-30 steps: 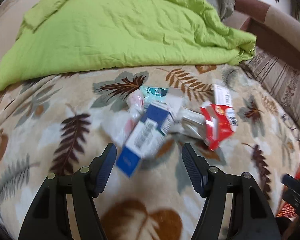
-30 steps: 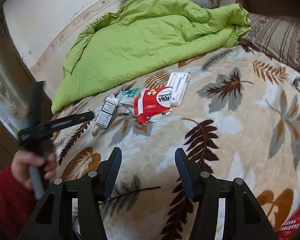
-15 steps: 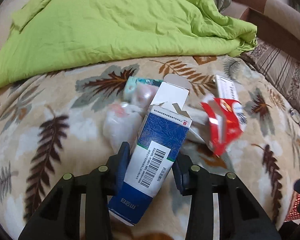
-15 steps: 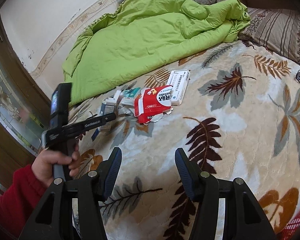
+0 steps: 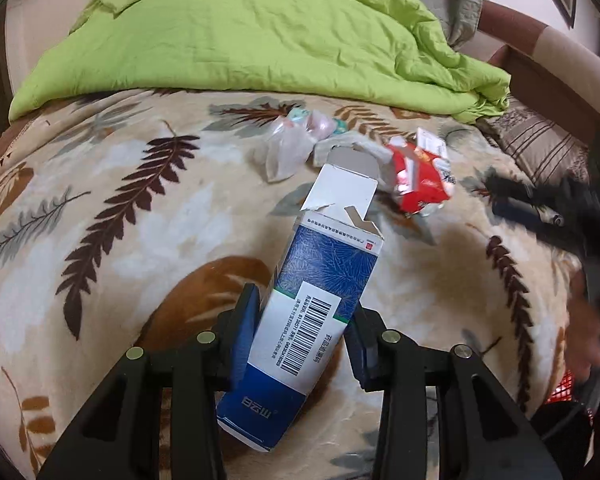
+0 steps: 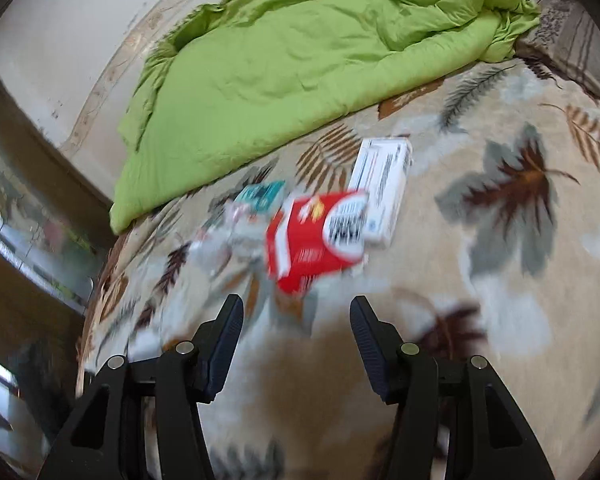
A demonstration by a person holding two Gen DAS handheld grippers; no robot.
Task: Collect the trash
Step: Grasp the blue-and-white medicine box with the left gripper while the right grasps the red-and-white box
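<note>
The left tool (image 5: 304, 320) is closed on the blue and white box (image 5: 312, 316), holding it above the leaf-pattern blanket (image 5: 112, 248). The right tool (image 6: 296, 324) is wide open and empty, near the red packet (image 6: 316, 240) and the white box (image 6: 384, 188) lying on the blanket.

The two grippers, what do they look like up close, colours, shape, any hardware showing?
Both match. The left gripper and right gripper have black, angular plastic arms with triangular cut-outs and round silver pivot screws. Each arm ends in a dark navy finger pad; the right pads show fine ribbing. No cables or markings show.
</note>
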